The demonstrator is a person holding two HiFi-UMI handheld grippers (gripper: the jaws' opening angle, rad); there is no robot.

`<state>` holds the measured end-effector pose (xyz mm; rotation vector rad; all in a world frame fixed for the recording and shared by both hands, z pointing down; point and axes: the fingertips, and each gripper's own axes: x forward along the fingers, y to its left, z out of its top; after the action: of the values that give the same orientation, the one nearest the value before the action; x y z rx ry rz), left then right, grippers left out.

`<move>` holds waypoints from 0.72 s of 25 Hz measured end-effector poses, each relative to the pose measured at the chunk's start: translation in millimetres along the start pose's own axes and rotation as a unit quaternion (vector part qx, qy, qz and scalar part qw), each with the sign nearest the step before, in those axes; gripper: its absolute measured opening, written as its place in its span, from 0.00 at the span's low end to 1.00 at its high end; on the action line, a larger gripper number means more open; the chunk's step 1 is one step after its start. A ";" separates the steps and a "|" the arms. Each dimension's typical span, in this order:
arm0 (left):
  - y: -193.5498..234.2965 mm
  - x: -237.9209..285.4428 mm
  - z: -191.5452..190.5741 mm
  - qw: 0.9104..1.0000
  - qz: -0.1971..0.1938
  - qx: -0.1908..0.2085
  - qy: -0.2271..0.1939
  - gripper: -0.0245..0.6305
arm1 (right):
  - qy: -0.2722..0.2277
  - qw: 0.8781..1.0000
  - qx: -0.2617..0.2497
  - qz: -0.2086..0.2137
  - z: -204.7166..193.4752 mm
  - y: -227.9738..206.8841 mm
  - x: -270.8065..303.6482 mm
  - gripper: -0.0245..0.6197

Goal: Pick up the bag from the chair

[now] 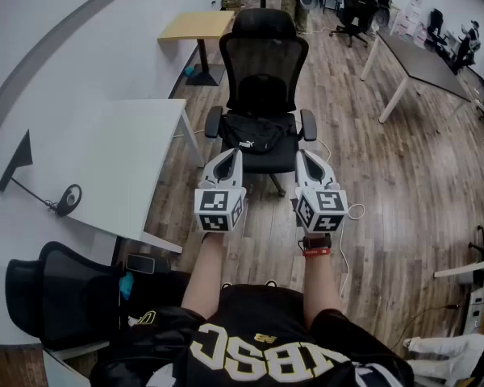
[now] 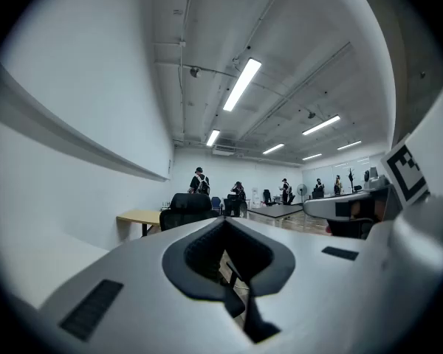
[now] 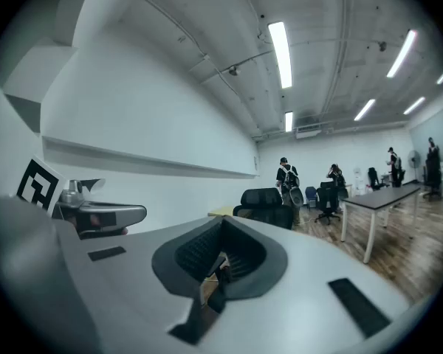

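Observation:
A black bag lies on the seat of a black mesh office chair straight ahead in the head view. I hold both grippers level and side by side just short of the seat's front edge. My left gripper is shut with nothing in it, and so is my right gripper. In the left gripper view only the chair's back shows beyond the shut jaws of the left gripper. The right gripper view shows the chair past the right gripper. The bag is hidden in both gripper views.
A white desk stands to my left, holding a black lamp. Another black chair sits at my lower left. A wooden table stands behind the chair, a grey table to the right. A white cable trails over the wood floor. People stand at the far end.

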<state>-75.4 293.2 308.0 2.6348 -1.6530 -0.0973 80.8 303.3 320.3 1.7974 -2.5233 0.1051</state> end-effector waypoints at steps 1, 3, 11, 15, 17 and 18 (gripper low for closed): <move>-4.2 1.5 2.0 1.000 0.000 0.001 -0.002 0.06 | -0.001 1.000 0.000 0.001 1.7 -3.7 -1.3 0.05; -12.5 4.6 5.5 1.000 -0.002 0.001 -0.005 0.06 | -0.002 1.000 0.001 0.003 4.6 -11.0 -3.8 0.05; -41.1 13.7 4.4 1.000 0.009 -0.002 -0.010 0.06 | 0.001 1.000 0.003 0.022 2.5 -35.7 -11.8 0.05; -58.8 11.0 -8.2 1.000 0.015 -0.002 -0.003 0.06 | 0.010 0.999 0.021 0.031 -14.4 -46.7 -20.2 0.05; -64.9 10.1 -18.5 1.000 0.017 0.001 0.008 0.06 | 0.014 0.999 0.038 0.035 -25.7 -51.6 -22.2 0.05; -66.2 9.9 -23.1 1.000 0.018 0.002 0.013 0.06 | 0.017 0.998 0.046 0.038 -31.2 -52.4 -21.7 0.05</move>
<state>-10.1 313.0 326.8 2.5970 -1.6932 -0.0590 137.3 309.1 351.5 1.7142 -2.6042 0.2548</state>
